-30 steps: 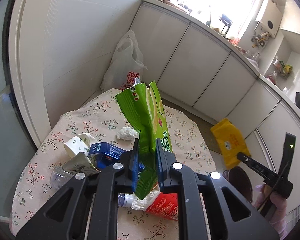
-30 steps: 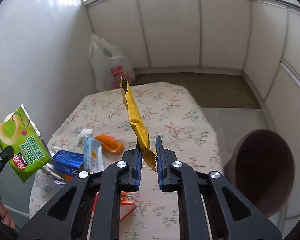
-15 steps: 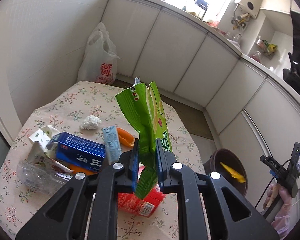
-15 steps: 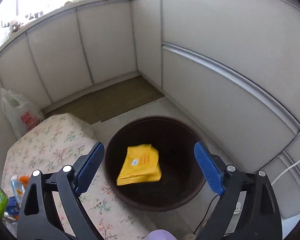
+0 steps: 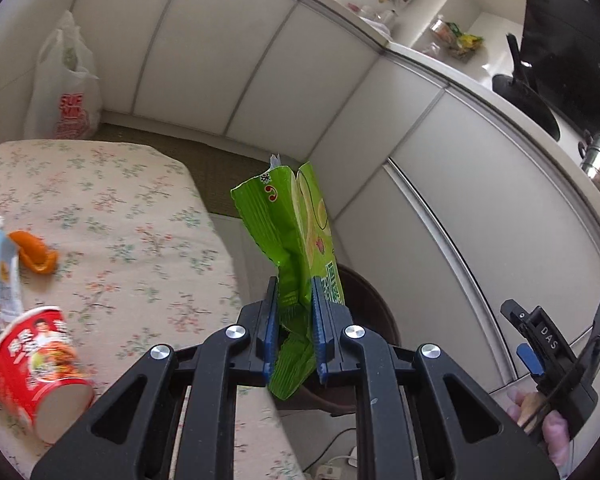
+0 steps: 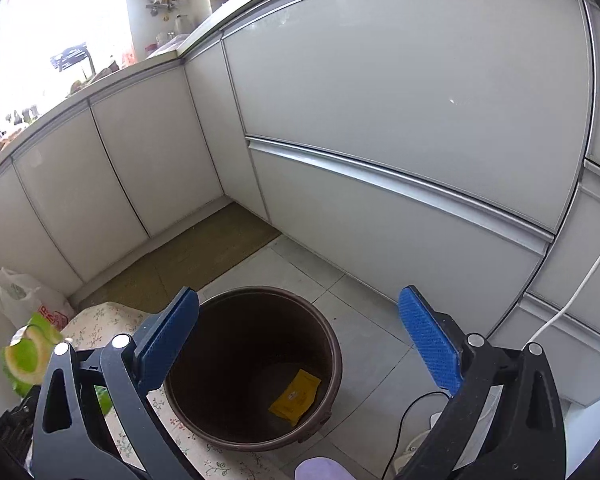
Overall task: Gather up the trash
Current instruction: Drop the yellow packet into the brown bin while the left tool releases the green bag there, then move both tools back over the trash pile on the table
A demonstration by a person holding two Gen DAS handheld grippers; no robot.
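**Carrying a green snack bag toward the bin**

Holding a crumpled green snack bag [image 5: 296, 240] upright, long axis vertical, pinched low down by the left tongs [image 5: 294, 320]. Hung past the edge of the flowered surface [image 5: 132, 216], with the brown bin [image 6: 256, 364] just ahead and below, partly hidden behind the bag. Judged nearer the drop than anything else. Right tongs [image 6: 300, 344] spread wide and empty, hovered directly over the bin mouth; yellow wrapper [image 6: 296, 396] lay flat on the bin floor. Left on the surface: red noodle cup [image 5: 36, 368] tipped sideways, orange peel [image 5: 36, 252].
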